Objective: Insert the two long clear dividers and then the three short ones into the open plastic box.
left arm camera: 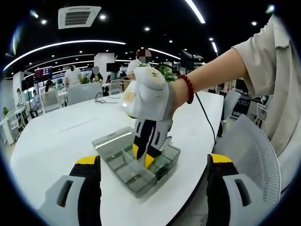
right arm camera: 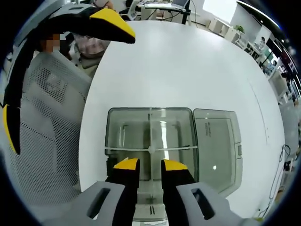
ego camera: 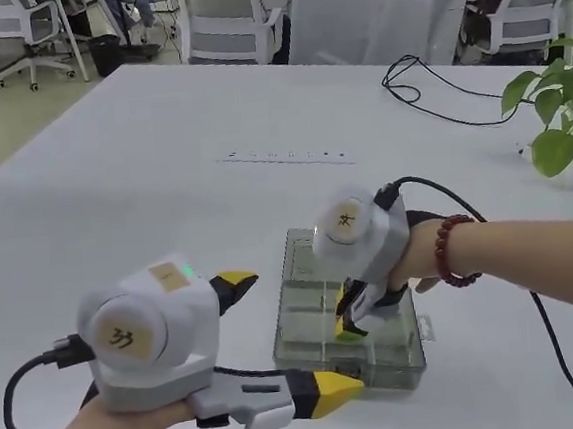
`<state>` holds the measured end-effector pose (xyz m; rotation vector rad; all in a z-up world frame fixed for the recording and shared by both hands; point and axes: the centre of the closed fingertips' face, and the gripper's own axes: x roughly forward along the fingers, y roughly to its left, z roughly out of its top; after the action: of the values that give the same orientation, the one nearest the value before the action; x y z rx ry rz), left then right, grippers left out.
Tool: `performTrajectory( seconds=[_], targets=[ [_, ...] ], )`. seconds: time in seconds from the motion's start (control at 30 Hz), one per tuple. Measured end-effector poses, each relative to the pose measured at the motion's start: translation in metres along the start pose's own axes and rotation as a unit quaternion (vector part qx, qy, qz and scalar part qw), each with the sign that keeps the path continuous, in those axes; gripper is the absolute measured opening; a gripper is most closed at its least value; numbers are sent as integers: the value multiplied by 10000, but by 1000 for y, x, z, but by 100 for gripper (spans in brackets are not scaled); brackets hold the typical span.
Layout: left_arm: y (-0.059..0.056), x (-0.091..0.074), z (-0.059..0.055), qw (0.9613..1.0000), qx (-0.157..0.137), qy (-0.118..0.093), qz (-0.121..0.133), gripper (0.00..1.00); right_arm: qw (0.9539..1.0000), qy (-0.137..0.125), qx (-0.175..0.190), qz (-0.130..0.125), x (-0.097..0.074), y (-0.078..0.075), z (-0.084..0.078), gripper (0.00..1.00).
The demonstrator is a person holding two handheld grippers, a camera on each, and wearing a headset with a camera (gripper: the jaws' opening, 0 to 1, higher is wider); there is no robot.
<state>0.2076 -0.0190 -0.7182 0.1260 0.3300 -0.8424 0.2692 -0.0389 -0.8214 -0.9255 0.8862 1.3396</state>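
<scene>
The clear plastic box lies on the white table with its lid folded open on the far side. In the right gripper view clear dividers cross inside the box. My right gripper points straight down into the box; its yellow-tipped jaws stand close together on a thin clear divider. The left gripper view has this right gripper dipped into the box. Just left of the box, my left gripper hovers wide open, holding nothing.
A black cable loops across the far right of the table, beside a green plant. Office chairs line the far edge. A mesh chair stands by the near edge. The person's forearm with a red bead bracelet reaches in from the right.
</scene>
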Motion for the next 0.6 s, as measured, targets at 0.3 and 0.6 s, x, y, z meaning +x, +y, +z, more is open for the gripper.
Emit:
performTrajectory(
  seconds=[0.3, 0.6],
  targets=[
    [3, 0, 1, 10000, -72, -9, 54, 100, 9994, -307, 166, 46, -16, 5, 1, 30],
    [6, -1, 2, 9999, -87, 22, 127, 100, 9981, -552, 287, -25, -35, 9, -10, 35]
  ],
)
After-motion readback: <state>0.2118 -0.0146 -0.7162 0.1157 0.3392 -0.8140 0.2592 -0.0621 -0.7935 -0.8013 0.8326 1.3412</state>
